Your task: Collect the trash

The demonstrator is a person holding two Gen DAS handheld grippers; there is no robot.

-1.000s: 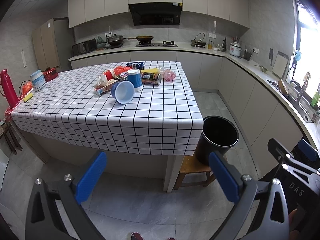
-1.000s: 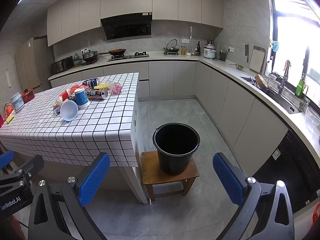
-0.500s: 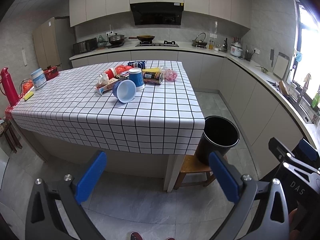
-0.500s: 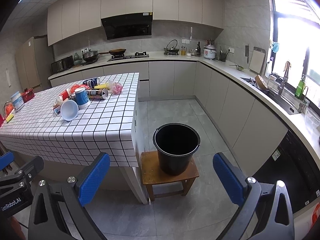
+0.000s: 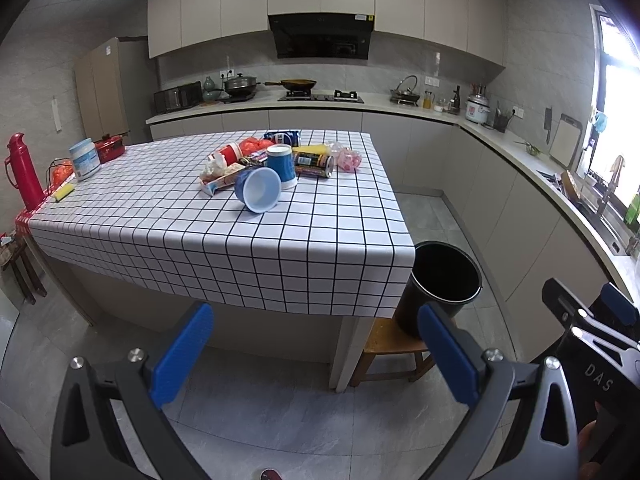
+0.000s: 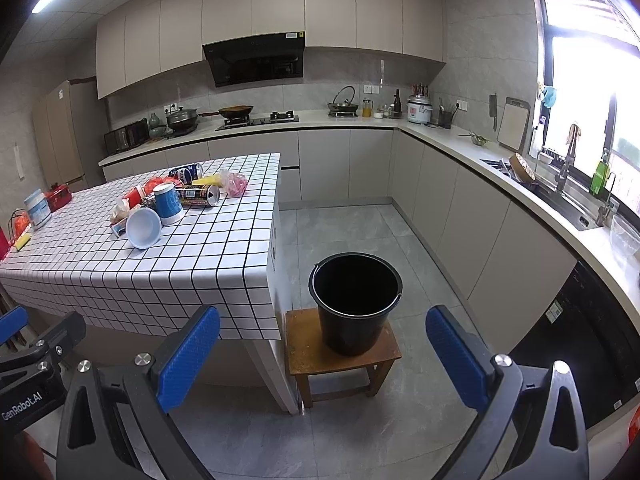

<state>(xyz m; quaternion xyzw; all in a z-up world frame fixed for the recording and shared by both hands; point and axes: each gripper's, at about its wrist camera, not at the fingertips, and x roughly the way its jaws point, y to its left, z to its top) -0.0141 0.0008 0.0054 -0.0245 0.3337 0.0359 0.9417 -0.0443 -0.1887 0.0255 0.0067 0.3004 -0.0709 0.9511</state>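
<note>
A pile of trash lies on the checked table (image 5: 224, 240): a tipped blue cup (image 5: 258, 190), an upright blue cup (image 5: 281, 166), a can on its side (image 5: 313, 164), a pink bag (image 5: 349, 157), red wrappers (image 5: 254, 145). The pile also shows in the right wrist view (image 6: 176, 200). A black bucket (image 6: 355, 300) stands on a wooden stool (image 6: 340, 358) beside the table's right end. My left gripper (image 5: 312, 356) is open and empty, in front of the table's near edge. My right gripper (image 6: 324, 356) is open and empty, low before the bucket.
A red thermos (image 5: 24, 172), a white tub (image 5: 84, 159) and a red pot (image 5: 109, 148) stand at the table's left end. Kitchen counters (image 6: 520, 200) run along the back and right walls. Grey floor (image 6: 360, 232) lies between table and counters.
Both grippers have moved slightly closer to the table; the table and bucket look a little larger. Both stay open and empty.
</note>
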